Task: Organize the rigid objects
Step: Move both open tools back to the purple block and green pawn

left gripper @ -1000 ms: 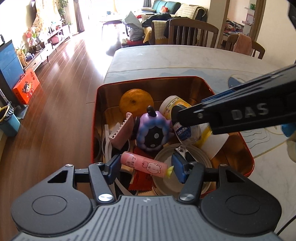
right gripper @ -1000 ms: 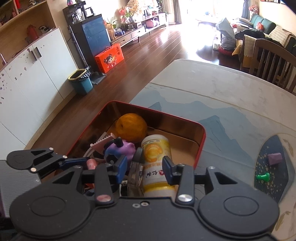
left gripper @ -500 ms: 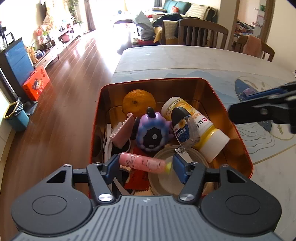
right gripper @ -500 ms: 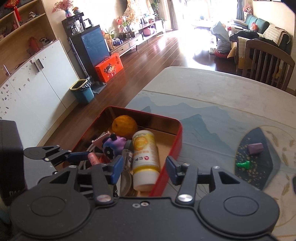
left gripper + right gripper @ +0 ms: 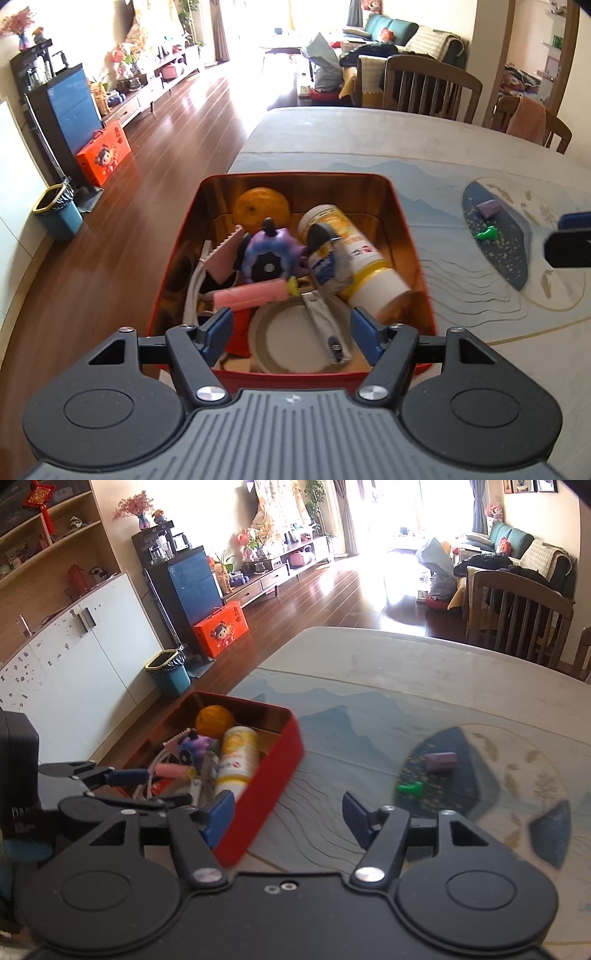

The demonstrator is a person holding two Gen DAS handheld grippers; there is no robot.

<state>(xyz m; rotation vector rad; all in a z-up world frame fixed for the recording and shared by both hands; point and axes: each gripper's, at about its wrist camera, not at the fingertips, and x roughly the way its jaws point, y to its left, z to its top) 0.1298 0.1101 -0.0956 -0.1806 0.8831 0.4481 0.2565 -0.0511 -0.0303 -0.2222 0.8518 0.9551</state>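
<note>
A red tin box (image 5: 404, 218) (image 5: 284, 760) stands near the table's left end. Inside lie an orange (image 5: 262, 210), a purple toy (image 5: 269, 253), a pink comb (image 5: 223, 254), a pink tube (image 5: 251, 297), a yellow bottle with a white cap (image 5: 364, 258) (image 5: 238, 757), a small clear bottle (image 5: 327, 256), nail clippers (image 5: 325, 321) and a round lid (image 5: 284, 341). My left gripper (image 5: 293, 334) hovers over the box's near end, jaws opening, nothing between them. My right gripper (image 5: 288, 814) is to the right of the box above the table, jaws opening and empty.
A purple block (image 5: 439, 762) (image 5: 489, 207) and a green piece (image 5: 410, 788) (image 5: 487, 232) lie on the dark oval of the table mat, to the right of the box. Wooden chairs (image 5: 430, 86) stand at the table's far side. The table edge and floor drop off left of the box.
My right gripper has drawn away from the box to the right and its jaws have spread. My left gripper backed off a little from the pink tube and widened.
</note>
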